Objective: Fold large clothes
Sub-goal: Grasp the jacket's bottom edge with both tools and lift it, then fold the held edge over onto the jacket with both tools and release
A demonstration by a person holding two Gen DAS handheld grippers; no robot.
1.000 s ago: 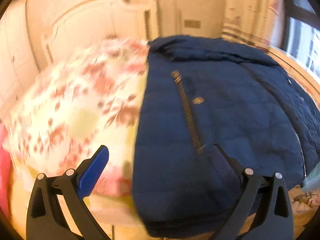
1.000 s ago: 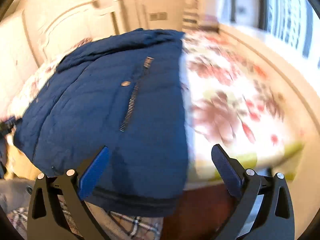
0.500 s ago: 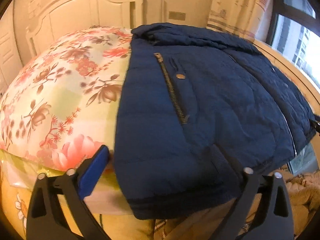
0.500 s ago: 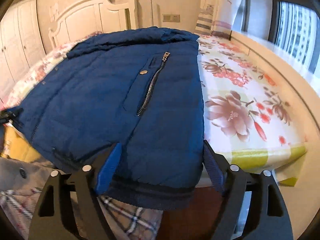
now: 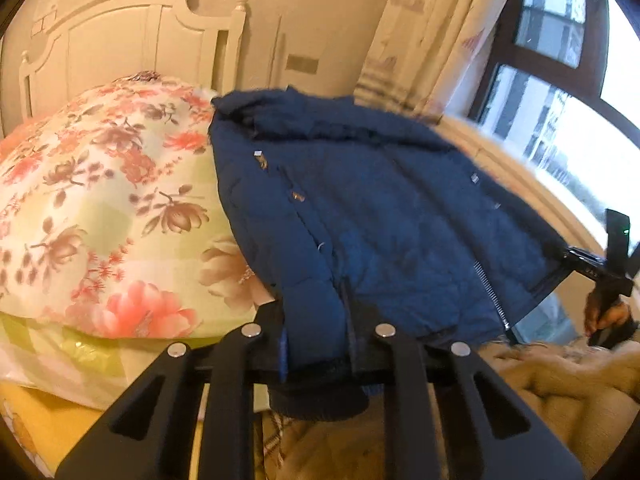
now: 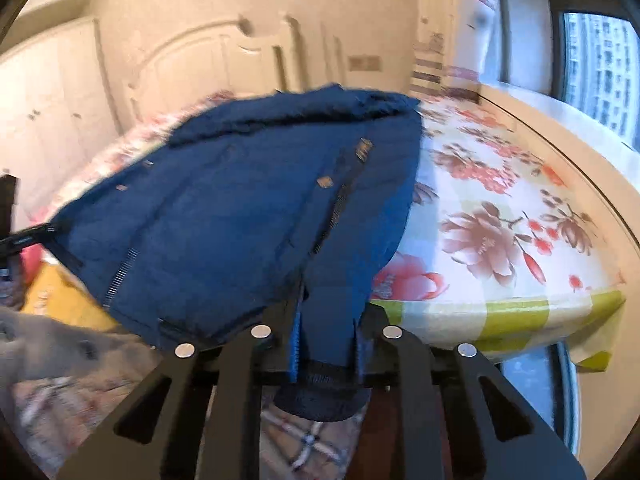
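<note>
- Left wrist view: the left gripper (image 5: pixel 320 344) is closed on one bottom corner of the blue jacket (image 5: pixel 384 208), with the ribbed hem bunched between its blue pads.
- Right wrist view: the right gripper (image 6: pixel 328 344) is clamped the same way on the other bottom corner of the jacket (image 6: pixel 240 216).
- The jacket lies front up on the bed (image 6: pixel 500 240). Its collar points towards the headboard (image 5: pixel 120 40) and its hem hangs over the foot edge, raised a little by both grips.
- It looks quilted and padded, so I judge it soft and bulky, fairly light, and springy enough to puff back open after a fold.
- The shell may be slick; the thick hem band seems the surest place to hold.
- The zip (image 6: pixel 340 208) and snaps are stiffer, so creases likely sit better beside them.
</note>
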